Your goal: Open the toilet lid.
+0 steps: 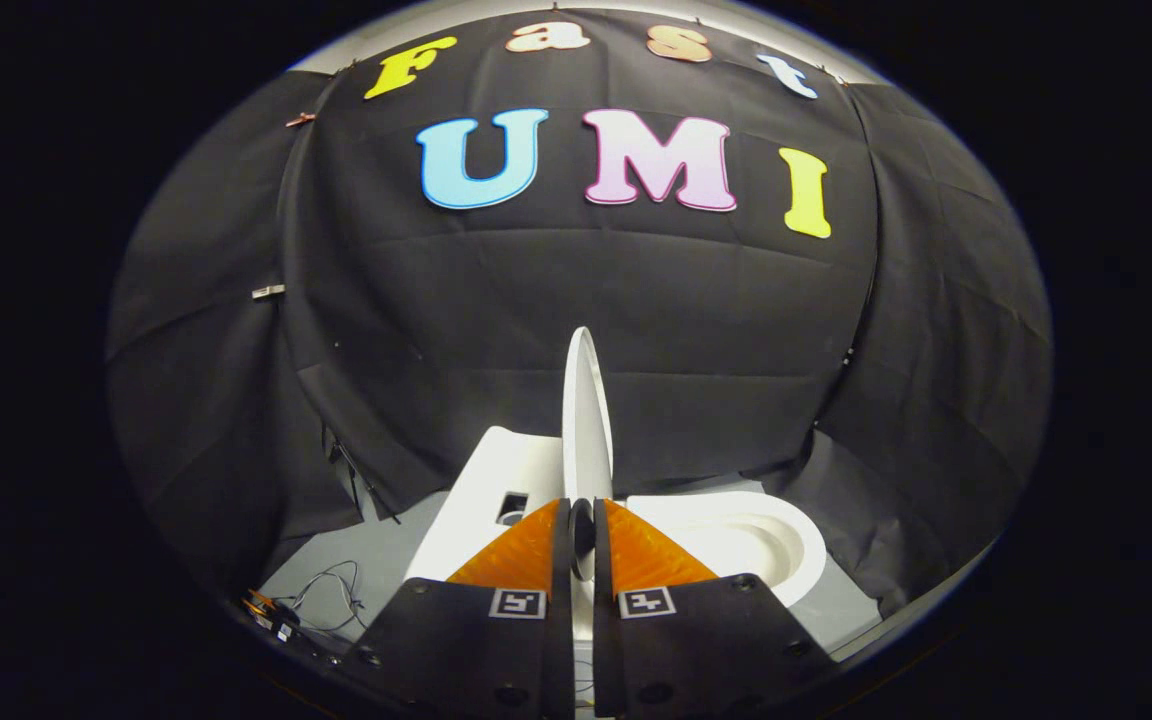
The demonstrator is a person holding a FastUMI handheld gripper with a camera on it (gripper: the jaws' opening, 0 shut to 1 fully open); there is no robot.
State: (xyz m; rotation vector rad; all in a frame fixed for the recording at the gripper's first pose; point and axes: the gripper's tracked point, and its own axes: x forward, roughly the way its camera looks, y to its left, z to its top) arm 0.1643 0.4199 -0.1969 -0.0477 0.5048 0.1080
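Gripper [582, 520]: fingers nearly together, pinching the lower edge of the toilet lid [586, 420], which stands upright, edge-on, just ahead. Toilet tank [481, 495] sits left of the lid; open bowl [756, 545] right; cables [321, 595] lie on the floor [386, 555] at far left.

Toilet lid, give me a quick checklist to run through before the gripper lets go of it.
1. Thin white oval toilet lid raised edge-on, about upright: ok.
2. Gripper fingers close together on the lid's lower edge; firm press on both sides: cannot tell.
3. White toilet bowl uncovered, right of the lid: ok.
4. Lid resting against the white tank so it stays up: cannot tell.
5. Black cables on the grey floor, left of the toilet, apart from the fingers: ok.
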